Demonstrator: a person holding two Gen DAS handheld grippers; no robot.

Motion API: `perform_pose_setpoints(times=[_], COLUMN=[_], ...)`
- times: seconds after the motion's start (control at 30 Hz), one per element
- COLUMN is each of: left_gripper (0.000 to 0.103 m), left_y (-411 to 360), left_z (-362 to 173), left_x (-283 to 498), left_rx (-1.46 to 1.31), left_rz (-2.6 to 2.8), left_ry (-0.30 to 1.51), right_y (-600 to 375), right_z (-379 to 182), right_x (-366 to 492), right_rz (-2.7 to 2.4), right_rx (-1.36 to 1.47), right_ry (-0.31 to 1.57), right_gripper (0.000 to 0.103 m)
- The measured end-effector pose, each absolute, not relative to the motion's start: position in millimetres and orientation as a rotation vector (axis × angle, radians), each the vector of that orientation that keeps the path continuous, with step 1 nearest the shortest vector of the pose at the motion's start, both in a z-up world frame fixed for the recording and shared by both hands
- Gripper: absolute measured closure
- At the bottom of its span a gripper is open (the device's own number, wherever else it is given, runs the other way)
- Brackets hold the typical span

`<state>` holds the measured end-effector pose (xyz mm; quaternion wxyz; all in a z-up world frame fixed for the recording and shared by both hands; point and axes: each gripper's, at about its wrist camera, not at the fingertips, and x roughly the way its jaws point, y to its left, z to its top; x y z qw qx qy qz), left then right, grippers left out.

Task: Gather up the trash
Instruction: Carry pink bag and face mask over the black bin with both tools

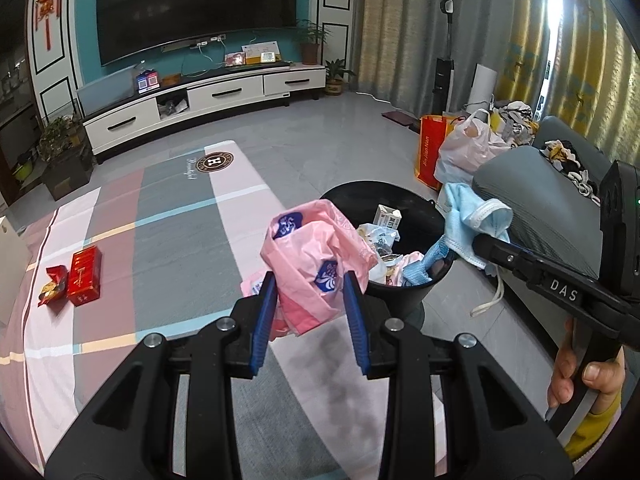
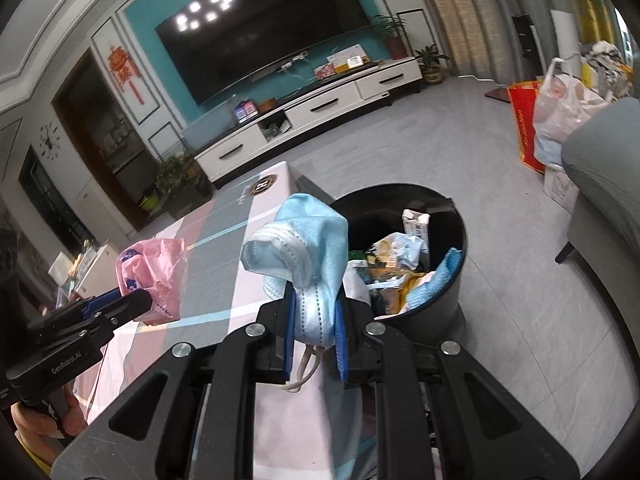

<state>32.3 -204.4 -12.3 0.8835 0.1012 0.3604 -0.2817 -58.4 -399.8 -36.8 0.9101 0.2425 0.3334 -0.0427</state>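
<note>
Trash sits mostly in the bin (image 1: 404, 240) already — a black tub on the floor beside the table (image 1: 168, 248), placed where both hands can likely drop into it. In the left view it lies at one o'clock from the left gripper (image 1: 310, 292), whose pads pinch a crumpled pink bag (image 1: 316, 256) just short of the rim. The right gripper (image 2: 316, 320) is nearly pressed together on a blue mask (image 2: 304, 240) (ear loop dangling), bin at two o'clock. Both point downward toward the bin. A red box (image 1: 84, 276) and wrapper (image 1: 52, 284) remain at nine o'clock.
</note>
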Motion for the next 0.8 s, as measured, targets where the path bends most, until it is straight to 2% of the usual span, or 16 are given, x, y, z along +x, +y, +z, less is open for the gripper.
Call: perform_pose_setpoints(times=[0.8], left_gripper=[0.069], left_y=[-308], left_z=[-48], left_x=[86], left_rx=[0.320], left_rz=[-0.677], left_ry=[0.758], right_y=[-438], right_z=[-73], right_x=[-21], right_rz=[-0.153], right_rx=[0.569], right_ry=[0.702], right_gripper=[0.086])
